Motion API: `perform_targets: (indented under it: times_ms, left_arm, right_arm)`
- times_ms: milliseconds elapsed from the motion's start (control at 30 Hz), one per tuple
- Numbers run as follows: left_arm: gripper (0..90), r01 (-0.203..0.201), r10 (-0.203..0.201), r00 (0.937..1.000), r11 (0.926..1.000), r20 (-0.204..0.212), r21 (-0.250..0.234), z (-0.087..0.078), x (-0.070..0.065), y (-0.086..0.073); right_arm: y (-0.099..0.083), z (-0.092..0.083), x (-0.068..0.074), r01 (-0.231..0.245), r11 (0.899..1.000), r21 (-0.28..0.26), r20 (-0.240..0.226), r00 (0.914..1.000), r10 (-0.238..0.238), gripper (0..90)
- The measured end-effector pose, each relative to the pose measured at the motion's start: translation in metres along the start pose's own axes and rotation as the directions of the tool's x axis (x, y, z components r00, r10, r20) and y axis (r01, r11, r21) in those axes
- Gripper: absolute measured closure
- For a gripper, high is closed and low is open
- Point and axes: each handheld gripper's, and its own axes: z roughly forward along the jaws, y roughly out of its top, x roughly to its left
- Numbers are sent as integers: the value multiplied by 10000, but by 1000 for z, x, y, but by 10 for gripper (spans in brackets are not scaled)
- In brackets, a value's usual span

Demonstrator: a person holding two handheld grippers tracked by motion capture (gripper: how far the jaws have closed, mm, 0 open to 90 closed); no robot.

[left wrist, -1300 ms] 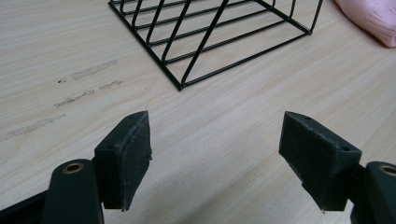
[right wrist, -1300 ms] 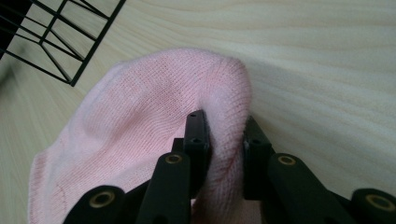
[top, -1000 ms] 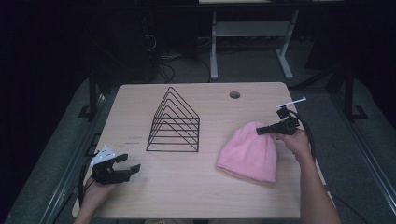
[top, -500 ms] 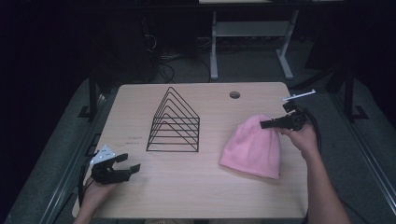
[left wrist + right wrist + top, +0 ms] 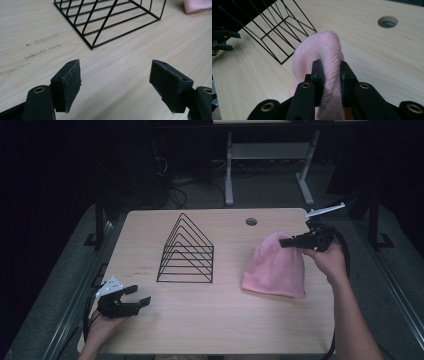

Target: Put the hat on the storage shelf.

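The right gripper point(image 5: 289, 241) pinches the top of the pink hat point(image 5: 276, 266), knit bunched between its pads point(image 5: 320, 72). In the right gripper view the fold covers the pad faces, and the hat's lower part is cut off behind the jaws. The left gripper point(image 5: 138, 296) rests at the near left of the table point(image 5: 225, 320), jaws spread with nothing between them. Its view cuts off the rack point(image 5: 187, 251) at the top and catches a corner of the hat. Since the earlier frames, the right gripper has lifted, pulling the hat's far end up off the table at the right; the hat's near edge lies flat. The left gripper has not moved.
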Motion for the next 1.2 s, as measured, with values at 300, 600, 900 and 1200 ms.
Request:
perform_targets:
  times_ms: [300,600,900,1200]
  left_arm:
    - [251,83,-83,10000,10000,27,-14,-2,-1,7]
    - [251,-19,19,9989,10000,472,12,-7,2,16]
    - [251,-481,467,9932,9988,1066,104,-16,1,36]
    - [250,-1036,1022,9761,9946,1916,-23,-24,-8,70]
  right_arm:
    - [11,-17,16,653,9966,-502,212,9977,-643,780]
    - [25,-39,26,1112,9903,-834,351,9935,-1086,780]
    - [38,-57,37,1482,9838,-1013,450,9885,-1443,780]
    - [52,-73,56,1917,9744,-1172,464,9812,-1875,780]
